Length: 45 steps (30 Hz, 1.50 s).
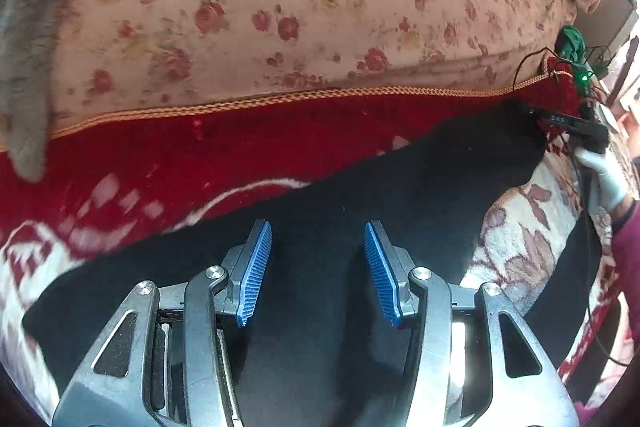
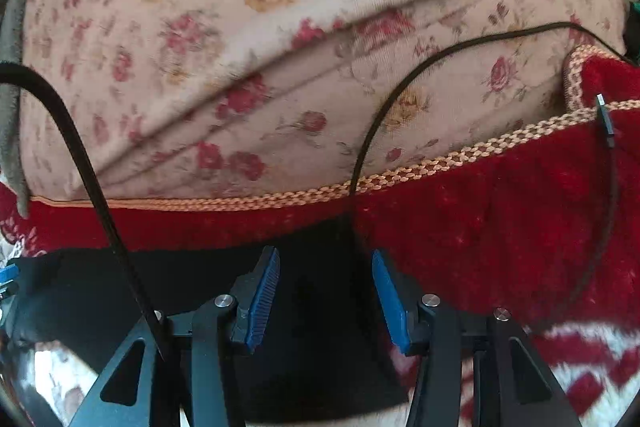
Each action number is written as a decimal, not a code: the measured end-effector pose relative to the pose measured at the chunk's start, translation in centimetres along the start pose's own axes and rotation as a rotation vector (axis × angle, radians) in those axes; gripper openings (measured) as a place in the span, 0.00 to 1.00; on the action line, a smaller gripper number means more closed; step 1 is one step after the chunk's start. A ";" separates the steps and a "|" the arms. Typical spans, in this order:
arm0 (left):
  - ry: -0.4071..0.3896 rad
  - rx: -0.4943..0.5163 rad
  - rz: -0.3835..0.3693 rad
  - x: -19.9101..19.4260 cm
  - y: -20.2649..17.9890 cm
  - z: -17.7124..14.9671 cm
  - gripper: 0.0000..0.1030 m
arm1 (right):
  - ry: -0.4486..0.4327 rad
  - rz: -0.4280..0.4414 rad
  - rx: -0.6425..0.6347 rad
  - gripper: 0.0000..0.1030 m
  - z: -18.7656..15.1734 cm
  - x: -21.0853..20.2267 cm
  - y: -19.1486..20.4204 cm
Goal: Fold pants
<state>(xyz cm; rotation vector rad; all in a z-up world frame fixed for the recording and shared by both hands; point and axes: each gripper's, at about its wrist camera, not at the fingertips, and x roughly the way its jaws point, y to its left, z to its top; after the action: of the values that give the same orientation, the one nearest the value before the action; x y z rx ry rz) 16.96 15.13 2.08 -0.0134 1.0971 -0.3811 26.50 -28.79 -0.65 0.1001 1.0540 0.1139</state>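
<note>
We cannot follow the black pants (image 1: 360, 187) to their ends: in the left wrist view the dark cloth runs under the left tool (image 1: 318, 267) and out of the bottom of the frame, and its folds and seams are lost in the blackness. In the right wrist view the scene is blurred, and a black cable (image 2: 92, 163) crosses in front of the right tool (image 2: 325, 297). The pants lie spread on the red patterned blanket (image 1: 200, 155), below the floral sheet (image 1: 280, 7). Both tools stand with their blue pads apart, nothing pinched between them, the black fabric directly beneath each. At the far right of the left view we see a gloved hand (image 1: 604, 179) holding the right tool at the pants' edge.
</note>
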 end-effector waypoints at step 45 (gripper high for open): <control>-0.109 0.294 0.055 -3.8 -7.8 -1.7 0.04 | -0.246 0.123 -0.028 0.09 -3.7 -15.0 -5.6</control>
<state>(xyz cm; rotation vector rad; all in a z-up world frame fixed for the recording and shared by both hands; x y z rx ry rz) 11.71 9.30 6.11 0.2527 0.9244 -0.4838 16.16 -36.36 9.67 0.1497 0.8003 0.2220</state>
